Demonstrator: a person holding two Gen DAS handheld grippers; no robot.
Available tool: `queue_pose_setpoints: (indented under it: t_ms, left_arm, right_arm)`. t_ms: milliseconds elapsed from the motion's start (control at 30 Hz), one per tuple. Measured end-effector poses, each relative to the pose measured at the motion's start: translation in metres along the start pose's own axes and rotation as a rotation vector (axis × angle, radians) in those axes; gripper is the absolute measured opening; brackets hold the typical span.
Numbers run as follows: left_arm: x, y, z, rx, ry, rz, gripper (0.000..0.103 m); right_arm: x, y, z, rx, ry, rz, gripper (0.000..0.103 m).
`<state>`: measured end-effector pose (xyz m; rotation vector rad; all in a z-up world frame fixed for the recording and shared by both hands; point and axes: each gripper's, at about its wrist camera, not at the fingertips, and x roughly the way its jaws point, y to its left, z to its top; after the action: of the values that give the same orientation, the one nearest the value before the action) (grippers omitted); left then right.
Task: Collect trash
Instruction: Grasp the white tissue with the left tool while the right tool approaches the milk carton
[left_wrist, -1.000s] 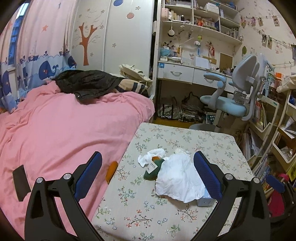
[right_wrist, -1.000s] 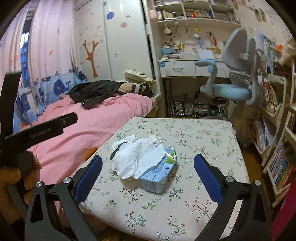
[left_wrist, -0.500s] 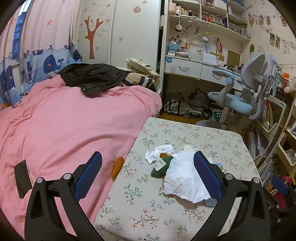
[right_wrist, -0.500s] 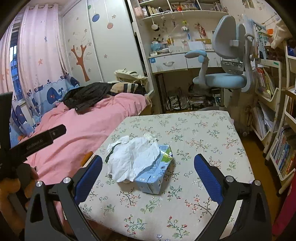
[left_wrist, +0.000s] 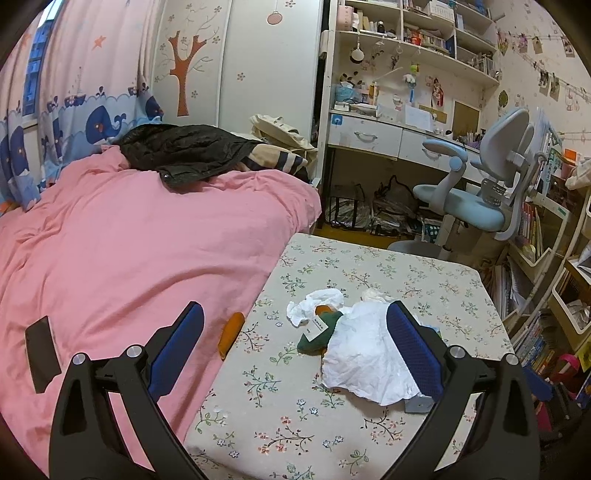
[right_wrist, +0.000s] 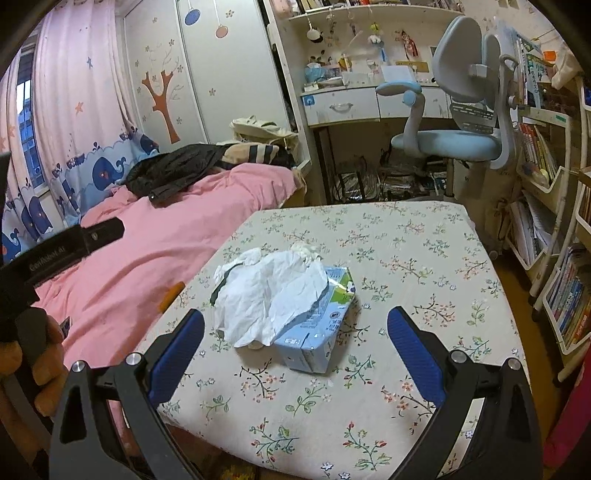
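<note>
A pile of trash lies on the floral table (left_wrist: 424, 273): a crumpled white paper (left_wrist: 365, 358), a smaller white wad (left_wrist: 314, 301), a green wrapper with a tag (left_wrist: 319, 332) and a light blue milk carton (right_wrist: 319, 325) half under the paper (right_wrist: 269, 291). My left gripper (left_wrist: 295, 350) is open and empty, above the table's near left part, its right finger beside the paper. My right gripper (right_wrist: 295, 354) is open and empty, hovering in front of the carton.
A pink bed (left_wrist: 129, 240) borders the table's left edge, with an orange item (left_wrist: 231, 334) in the gap. A blue desk chair (left_wrist: 476, 192), desk and bookshelves (right_wrist: 546, 192) stand behind and right. The left gripper's body shows in the right wrist view (right_wrist: 62, 247).
Both grippers have drawn back and risen slightly, so the trash pile looks a bit farther. Both stay open. The trash has not moved.
</note>
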<state>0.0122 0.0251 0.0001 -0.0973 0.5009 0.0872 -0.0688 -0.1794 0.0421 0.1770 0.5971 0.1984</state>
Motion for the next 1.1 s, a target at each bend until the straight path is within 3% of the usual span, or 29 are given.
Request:
queue_pose_setpoints:
  t_ms: [433, 667, 867, 1000, 1100]
  left_arm:
    - [0.006, -0.011, 0.003, -0.004, 0.026, -0.015, 0.096]
    - [0.033, 0.006, 0.002, -0.063, 0.123, 0.022, 0.096]
    - [0.052, 0.021, 0.001, -0.096, 0.177, 0.062, 0.096]
    - [0.062, 0.017, -0.003, -0.065, 0.206, 0.07, 0.096]
    - [0.07, 0.012, -0.007, -0.04, 0.231, 0.043, 0.096]
  right_arm:
    - [0.048, 0.006, -0.013, -0.019, 0.145, -0.031, 0.095]
    - [0.091, 0.0, -0.018, 0.046, 0.21, -0.043, 0.095]
    - [0.1, -0.003, -0.017, 0.045, 0.22, -0.047, 0.095]
    - [0.111, -0.018, -0.019, 0.1, 0.278, -0.052, 0.095]
    - [0.1, -0.027, -0.016, 0.132, 0.247, -0.049, 0.095]
